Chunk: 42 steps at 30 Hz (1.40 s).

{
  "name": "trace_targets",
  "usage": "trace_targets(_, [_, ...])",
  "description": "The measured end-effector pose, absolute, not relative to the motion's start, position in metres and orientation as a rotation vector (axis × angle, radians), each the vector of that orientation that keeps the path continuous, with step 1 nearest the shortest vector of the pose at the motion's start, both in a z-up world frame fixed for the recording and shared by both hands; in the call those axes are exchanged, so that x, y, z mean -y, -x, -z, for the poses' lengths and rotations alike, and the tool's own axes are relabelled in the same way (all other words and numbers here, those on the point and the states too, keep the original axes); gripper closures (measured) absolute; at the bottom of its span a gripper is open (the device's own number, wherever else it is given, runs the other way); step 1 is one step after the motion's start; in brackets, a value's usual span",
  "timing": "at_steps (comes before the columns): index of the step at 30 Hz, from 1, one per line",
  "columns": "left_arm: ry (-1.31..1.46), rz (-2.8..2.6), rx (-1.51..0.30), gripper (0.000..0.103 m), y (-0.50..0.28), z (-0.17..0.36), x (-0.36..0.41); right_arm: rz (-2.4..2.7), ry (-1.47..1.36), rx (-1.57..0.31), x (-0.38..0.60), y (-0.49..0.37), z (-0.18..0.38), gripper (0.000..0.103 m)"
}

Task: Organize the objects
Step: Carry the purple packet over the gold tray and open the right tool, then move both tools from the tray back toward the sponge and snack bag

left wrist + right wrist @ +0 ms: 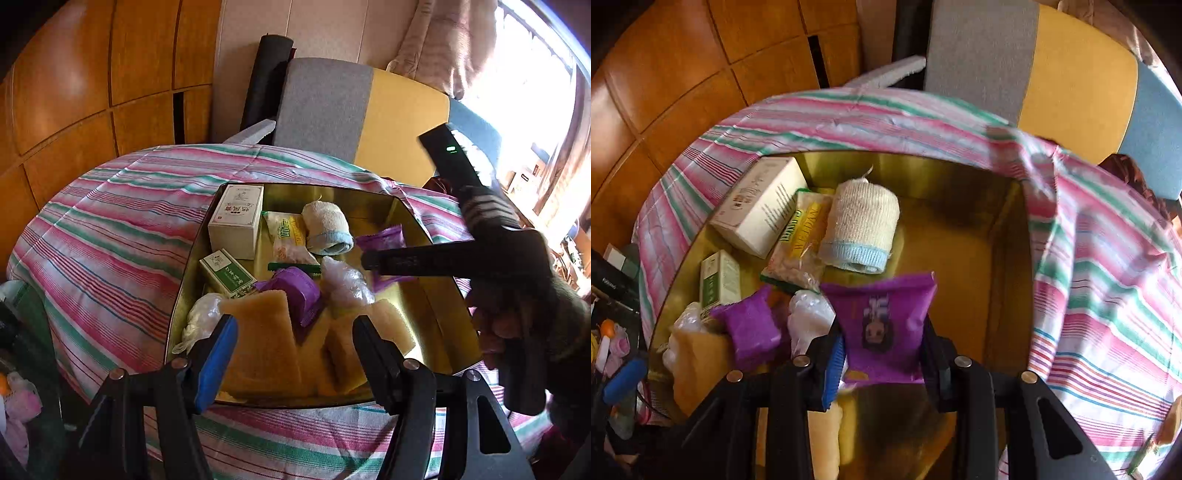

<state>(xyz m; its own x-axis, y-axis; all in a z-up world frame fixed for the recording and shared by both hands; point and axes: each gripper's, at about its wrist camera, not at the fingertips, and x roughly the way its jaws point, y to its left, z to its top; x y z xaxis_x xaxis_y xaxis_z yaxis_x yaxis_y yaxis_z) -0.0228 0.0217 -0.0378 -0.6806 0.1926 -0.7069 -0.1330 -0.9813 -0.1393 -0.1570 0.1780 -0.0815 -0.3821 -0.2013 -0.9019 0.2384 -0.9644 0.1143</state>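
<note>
A gold tin box (369, 195) stands on the striped tablecloth (129, 221). In it lie a white carton (236, 221), a small green box (229, 273), a snack pack (288, 236), a rolled towel (327, 229), a purple packet (299, 291), a clear bag (343, 280) and yellow cloths (258, 343). My left gripper (293, 343) hangs open just over the yellow cloths. Above the box's middle, my right gripper (884, 350) is shut on a second purple packet (886, 317), with a finger on each side of it. The same gripper (369, 260) enters the left wrist view from the right.
Behind the table stands a chair (325, 107) with grey and yellow cushions, and a wooden cabinet (74, 92) fills the back left. Loose clutter (18, 398) sits low beside the table's left edge. The right half of the box floor (960, 258) is bare.
</note>
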Motion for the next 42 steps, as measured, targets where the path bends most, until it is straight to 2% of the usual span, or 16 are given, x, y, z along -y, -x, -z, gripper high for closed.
trace_targets(2, [1.165, -2.725, 0.123, 0.037, 0.023, 0.04, -0.02, 2.38, -1.592, -0.003, -0.176, 0.163, 0.089, 0.058])
trace_targets(22, [1.144, -2.743, 0.111, 0.035, 0.019, 0.034, -0.019, 2.514, -1.363, 0.084, -0.202, 0.106, 0.048, 0.058])
trace_targets(32, [1.116, -2.735, 0.059, 0.035, 0.011, 0.027, -0.03, 2.612, -1.377, 0.2, -0.269, 0.066, 0.041, 0.058])
trace_targets(42, [1.075, -2.713, -0.017, 0.035, 0.004, 0.018, -0.05, 2.769, -1.497, 0.367, -0.381, 0.026, 0.045, 0.057])
